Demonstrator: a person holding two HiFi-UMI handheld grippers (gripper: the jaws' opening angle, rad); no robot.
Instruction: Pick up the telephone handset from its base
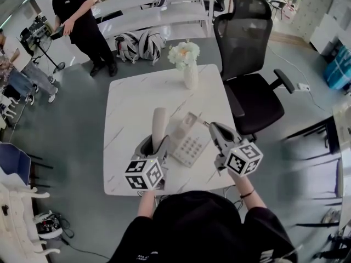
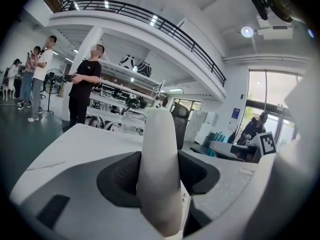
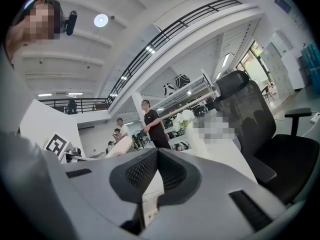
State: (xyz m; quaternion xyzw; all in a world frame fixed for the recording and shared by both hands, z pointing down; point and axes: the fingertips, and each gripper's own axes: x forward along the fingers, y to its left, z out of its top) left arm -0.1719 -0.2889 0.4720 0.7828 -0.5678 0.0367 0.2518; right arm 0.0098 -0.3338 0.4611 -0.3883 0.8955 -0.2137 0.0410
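One smooth rounded handset [image 2: 159, 174] | gripped by left tool [image 1: 155, 148] | ribbed black pads [image 2: 124, 175]

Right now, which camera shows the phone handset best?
The head view: it shows the whole handset standing up in the left gripper, off the phone base. The left gripper view shows only its middle, close up between the jaws. The right gripper view shows a pale sliver at left, probably it.
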